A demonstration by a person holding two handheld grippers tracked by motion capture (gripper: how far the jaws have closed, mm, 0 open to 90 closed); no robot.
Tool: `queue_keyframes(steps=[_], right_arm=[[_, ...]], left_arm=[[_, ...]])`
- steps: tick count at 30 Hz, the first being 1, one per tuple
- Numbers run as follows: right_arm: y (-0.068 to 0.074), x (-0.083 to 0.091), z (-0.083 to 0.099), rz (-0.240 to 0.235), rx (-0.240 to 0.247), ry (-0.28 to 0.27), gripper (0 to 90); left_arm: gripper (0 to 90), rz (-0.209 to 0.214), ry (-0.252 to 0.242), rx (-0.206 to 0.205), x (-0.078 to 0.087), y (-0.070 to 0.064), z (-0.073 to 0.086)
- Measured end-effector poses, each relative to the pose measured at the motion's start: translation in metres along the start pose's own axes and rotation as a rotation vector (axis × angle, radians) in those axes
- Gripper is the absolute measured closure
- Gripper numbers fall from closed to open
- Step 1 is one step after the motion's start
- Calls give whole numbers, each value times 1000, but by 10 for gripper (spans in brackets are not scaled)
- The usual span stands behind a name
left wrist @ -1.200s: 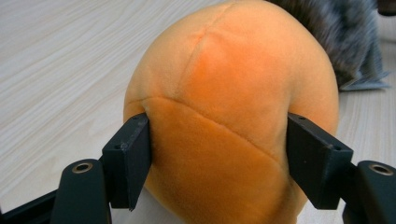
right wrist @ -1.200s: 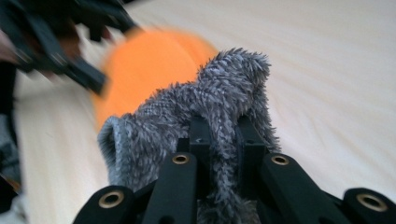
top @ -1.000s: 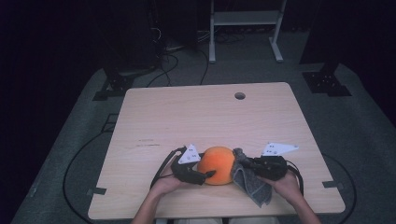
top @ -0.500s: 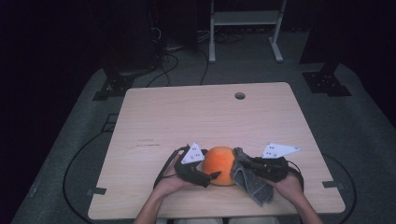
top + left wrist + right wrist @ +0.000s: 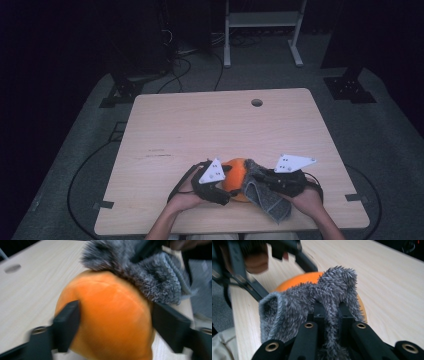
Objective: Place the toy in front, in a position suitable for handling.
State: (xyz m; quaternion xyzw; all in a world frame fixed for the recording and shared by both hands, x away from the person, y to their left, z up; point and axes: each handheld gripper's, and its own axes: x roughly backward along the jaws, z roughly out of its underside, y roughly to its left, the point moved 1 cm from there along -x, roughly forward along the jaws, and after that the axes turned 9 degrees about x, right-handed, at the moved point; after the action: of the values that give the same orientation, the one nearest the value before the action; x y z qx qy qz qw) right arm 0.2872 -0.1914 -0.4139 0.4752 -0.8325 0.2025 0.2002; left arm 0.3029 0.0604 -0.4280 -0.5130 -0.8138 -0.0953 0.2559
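An orange plush ball [image 5: 236, 176] sits near the front edge of the wooden table [image 5: 215, 130]. My left gripper [image 5: 222, 186] is shut on it, one black jaw pressed on each side of the ball [image 5: 110, 320]. A fuzzy grey cloth [image 5: 265, 195] lies against the ball's right side and drapes toward the table edge. My right gripper [image 5: 255, 182] is shut on that cloth [image 5: 312, 305], a fold pinched between its jaws, with the orange ball [image 5: 304, 281] just behind it. In the left gripper view the grey cloth [image 5: 140, 270] covers the ball's upper right.
A round cable hole [image 5: 257, 102] is at the far middle of the table. Dark floor with cables and a white frame stand [image 5: 260, 30] lie beyond the far edge. The person's forearms come in at the front edge.
The left gripper has shifted slightly right, closer onto the ball. The cloth and the right gripper stay in about the same place.
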Motion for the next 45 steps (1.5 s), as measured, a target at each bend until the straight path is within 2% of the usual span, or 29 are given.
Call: queue_keyframes(steps=[1,3,4,5,6,8,9,10,13,14,15,16,18,19,20,22,23,24,25,27,30,34,35,37,38,40,41,43,45], right_arm=[[-4,1,4,-4,-22,-4,807],[-6,2,5,3,-17,9,807],[-6,2,5,3,-17,9,807],[-6,3,4,5,-12,19,807],[-6,4,3,11,-7,19,807],[-6,8,-1,21,0,15,807],[-3,15,-10,17,22,-12,807],[-3,15,-10,17,22,-12,807],[11,22,-32,-31,92,-54,807],[17,20,-38,-34,115,-45,807],[22,12,-40,-30,160,7,806],[22,12,-40,-30,160,7,806],[16,9,-32,-34,123,6,806],[5,10,-21,-2,83,26,807],[5,10,-21,-2,83,26,807],[-5,11,-8,3,34,31,806],[-8,12,-2,-2,6,26,807],[-9,11,3,-12,-14,15,807],[-9,10,3,-15,-12,8,806],[-5,8,0,-37,-1,-13,806],[2,3,-5,-46,30,-12,806],[-3,3,4,-49,-15,-11,806],[-3,3,7,-31,-14,-1,806],[-3,4,6,-38,-19,-5,806],[-3,4,6,-38,-19,-5,806],[1,3,4,-53,-1,-15,806],[6,2,1,-102,16,-47,806],[9,1,-1,-102,29,-43,806],[6,0,3,-97,22,-28,805]], left_arm=[[67,-19,17,44,-2,4,1],[108,18,28,112,-6,9,5],[108,24,28,120,-8,10,7],[232,21,5,70,-6,7,6],[284,21,5,70,-6,7,6],[305,2,-9,33,-3,1,3],[325,-1,-10,8,-3,-1,1],[325,-5,-12,-30,-2,-6,-1],[332,-20,1,-150,-5,-23,-8],[332,-29,8,-182,-5,-27,-9],[333,-43,27,-210,-6,-29,-9],[333,-46,40,-215,-6,-29,-7],[338,-47,57,-200,-6,-24,-2],[338,-43,72,-191,-6,-20,1],[338,-36,81,-180,-5,-18,3],[307,-4,76,-131,-2,-11,5],[253,22,54,-84,-1,-8,3],[191,28,44,-64,0,-6,1],[158,29,-4,-32,0,-5,-2],[128,12,-34,-31,-1,-5,-5],[195,1,9,-54,-3,-4,1],[250,7,89,-36,2,4,8],[249,25,94,-25,5,6,8],[193,35,83,-20,6,6,7],[193,41,58,-10,7,7,5],[108,28,8,30,5,8,1],[85,10,38,38,-2,9,1],[91,14,60,38,-4,9,2],[183,15,69,24,-4,10,7]])
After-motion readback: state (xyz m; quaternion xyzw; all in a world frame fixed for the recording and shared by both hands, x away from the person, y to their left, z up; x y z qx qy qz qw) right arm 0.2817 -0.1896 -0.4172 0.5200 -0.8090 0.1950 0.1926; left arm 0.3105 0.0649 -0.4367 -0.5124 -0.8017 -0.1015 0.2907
